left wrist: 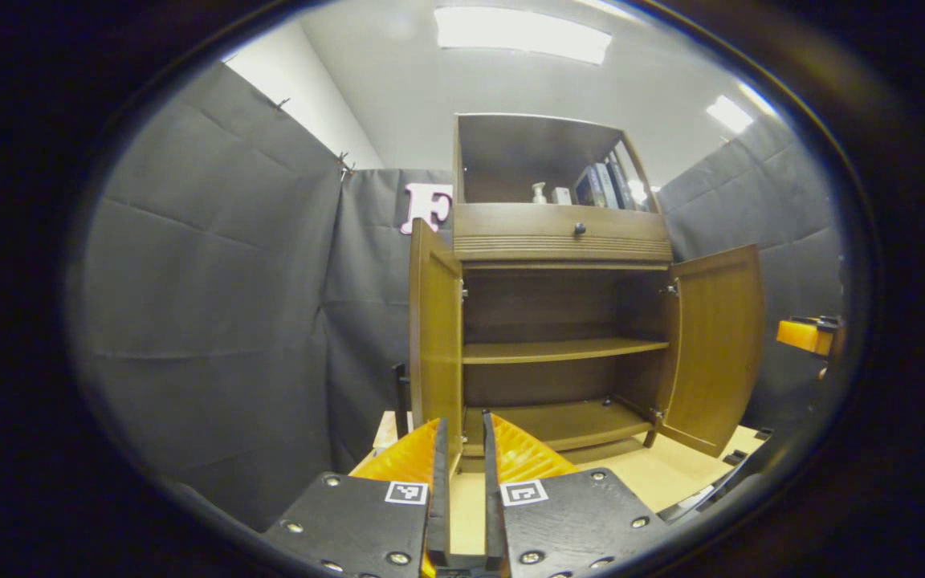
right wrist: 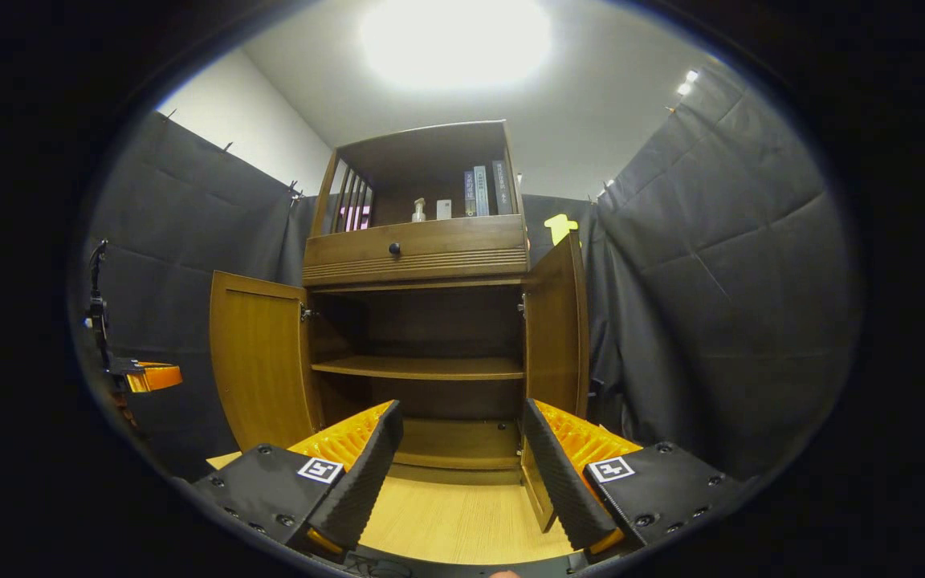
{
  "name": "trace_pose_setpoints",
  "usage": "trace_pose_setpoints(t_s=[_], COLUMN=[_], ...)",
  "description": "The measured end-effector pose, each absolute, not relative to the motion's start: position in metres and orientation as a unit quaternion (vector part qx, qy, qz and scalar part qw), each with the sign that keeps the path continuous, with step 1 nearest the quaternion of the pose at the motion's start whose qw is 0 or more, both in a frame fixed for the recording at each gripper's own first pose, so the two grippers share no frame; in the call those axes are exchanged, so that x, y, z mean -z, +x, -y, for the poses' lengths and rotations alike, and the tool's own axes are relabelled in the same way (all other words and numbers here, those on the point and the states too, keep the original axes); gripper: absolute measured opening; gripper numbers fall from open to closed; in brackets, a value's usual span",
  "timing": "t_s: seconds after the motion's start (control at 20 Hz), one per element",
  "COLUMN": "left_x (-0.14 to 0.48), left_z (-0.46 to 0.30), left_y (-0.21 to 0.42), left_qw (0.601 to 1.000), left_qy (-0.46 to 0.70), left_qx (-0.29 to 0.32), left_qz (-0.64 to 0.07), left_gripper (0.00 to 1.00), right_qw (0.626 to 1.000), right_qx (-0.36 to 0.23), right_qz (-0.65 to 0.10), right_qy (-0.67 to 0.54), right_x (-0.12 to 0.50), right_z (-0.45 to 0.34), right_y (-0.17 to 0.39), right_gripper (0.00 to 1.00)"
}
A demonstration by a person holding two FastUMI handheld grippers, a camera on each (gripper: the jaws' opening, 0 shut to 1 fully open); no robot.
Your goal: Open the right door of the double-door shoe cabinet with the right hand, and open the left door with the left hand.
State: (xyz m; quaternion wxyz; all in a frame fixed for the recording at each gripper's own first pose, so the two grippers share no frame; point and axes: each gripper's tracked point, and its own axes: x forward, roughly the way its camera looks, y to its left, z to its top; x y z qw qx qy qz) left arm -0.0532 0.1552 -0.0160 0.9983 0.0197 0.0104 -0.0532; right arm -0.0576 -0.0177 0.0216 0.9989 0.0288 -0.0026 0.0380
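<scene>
- My left gripper (left wrist: 462, 449) has its fingers nearly together, a narrow gap between them, grasping nothing; the left door's (left wrist: 436, 337) edge stands just beyond.
- My right gripper (right wrist: 462, 449) is spread wide, released.
- Beyond, the shoe cabinet (right wrist: 422, 321) stands with both doors swung out, the right door (right wrist: 556, 329) past my right finger.

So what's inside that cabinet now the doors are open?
The cabinet shows one bare shelf and a bare bottom board. The shut drawer hides its contents; the gripper fingers cover the lower corners.
</scene>
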Motion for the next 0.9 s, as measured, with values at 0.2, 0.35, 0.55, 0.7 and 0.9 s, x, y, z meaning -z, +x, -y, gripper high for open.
trace_pose_setpoints(t_s=[0.2,0.35,0.55,0.7,0.9], left_x=[0.016,0.014,0.014,0.014,0.019], left_z=[-0.151,-0.151,-0.154,-0.155,-0.148], left_y=[-0.073,-0.084,-0.091,-0.098,-0.105], left_qw=[0.999,0.999,0.999,0.999,0.999], left_qy=[0.022,0.021,0.028,0.031,0.037], left_qx=[0.046,0.042,0.030,0.024,0.020], left_qz=[-0.005,0.002,0.002,0.006,0.000], left_gripper=[0.30,0.57,0.84,0.84,0.84], right_qw=[0.999,0.998,0.998,0.998,0.997], right_qx=[-0.040,-0.044,-0.047,-0.047,-0.051], right_qz=[0.000,0.000,0.001,0.004,0.006], right_qy=[0.034,0.037,0.038,0.037,0.050], right_x=[-0.020,-0.020,-0.021,-0.022,-0.017], right_z=[0.021,0.020,0.022,0.023,0.023], right_y=[-0.066,-0.068,-0.072,-0.075,-0.077], right_gripper=[0.95,0.92,0.95,0.95,0.92])
